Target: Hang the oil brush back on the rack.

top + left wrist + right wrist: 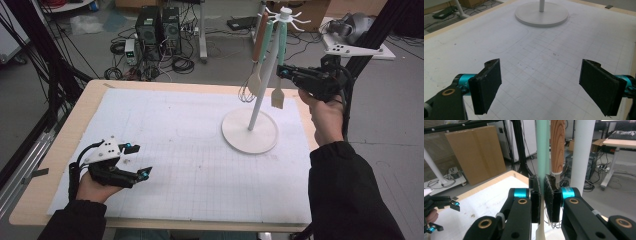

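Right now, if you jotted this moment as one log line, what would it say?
right claw: shut on mint-handled brush hanging on white rack | left claw: open, nothing between, low over white mat

1. A light wooden table point(60, 150) with rounded corners fills the middle of the high view.
2. A white mat point(190, 165) printed with a faint grid covers most of its top.
3. A white rack's round base point(250, 132) sits on the mat, toward the far right.
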Demonstrator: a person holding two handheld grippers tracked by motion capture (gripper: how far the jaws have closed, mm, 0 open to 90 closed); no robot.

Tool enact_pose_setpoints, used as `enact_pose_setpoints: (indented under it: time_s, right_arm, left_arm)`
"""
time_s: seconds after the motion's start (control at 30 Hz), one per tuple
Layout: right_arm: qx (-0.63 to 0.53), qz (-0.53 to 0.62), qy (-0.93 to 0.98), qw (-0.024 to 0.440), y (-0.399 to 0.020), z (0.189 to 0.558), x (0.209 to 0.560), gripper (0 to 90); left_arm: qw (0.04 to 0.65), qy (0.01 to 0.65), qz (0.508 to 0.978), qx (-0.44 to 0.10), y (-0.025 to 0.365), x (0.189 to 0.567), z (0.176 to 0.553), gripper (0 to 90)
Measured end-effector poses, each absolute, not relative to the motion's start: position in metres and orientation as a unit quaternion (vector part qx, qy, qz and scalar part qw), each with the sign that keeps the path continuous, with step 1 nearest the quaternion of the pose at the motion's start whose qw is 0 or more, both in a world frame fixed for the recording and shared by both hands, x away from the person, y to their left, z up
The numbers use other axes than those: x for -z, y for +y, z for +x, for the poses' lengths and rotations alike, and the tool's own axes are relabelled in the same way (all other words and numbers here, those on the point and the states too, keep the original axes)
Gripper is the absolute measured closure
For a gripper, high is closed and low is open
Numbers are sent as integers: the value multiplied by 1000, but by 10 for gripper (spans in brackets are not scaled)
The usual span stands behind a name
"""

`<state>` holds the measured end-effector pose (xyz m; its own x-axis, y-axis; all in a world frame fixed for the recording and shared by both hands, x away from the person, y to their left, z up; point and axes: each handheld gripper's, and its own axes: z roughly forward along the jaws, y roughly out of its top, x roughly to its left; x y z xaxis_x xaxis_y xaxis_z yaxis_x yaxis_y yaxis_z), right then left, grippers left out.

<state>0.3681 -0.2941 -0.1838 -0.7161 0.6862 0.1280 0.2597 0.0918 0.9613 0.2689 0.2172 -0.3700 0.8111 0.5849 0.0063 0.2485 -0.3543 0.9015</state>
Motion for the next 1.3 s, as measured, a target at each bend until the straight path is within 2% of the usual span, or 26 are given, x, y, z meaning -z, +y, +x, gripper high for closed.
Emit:
enact_pose_setpoints:
  time_s: [0.23, 0.63, 0.87, 1.3]
  right_arm:
    - [-585, 338, 715, 180, -293, 370, 185, 821]
    - [-573, 342, 721, 185, -292, 369, 186, 724]
    - [-564, 342, 728, 187, -287, 367, 190, 598]
    - [-562, 338, 734, 176, -275, 360, 211, 428]
  left_arm:
    - [505, 256, 807, -167, 218, 369, 269, 182]
    - [505, 257, 807, -167, 218, 369, 269, 181]
    - [507, 259, 805, -165, 218, 369, 268, 181]
    - [505, 265, 804, -169, 219, 368, 269, 177]
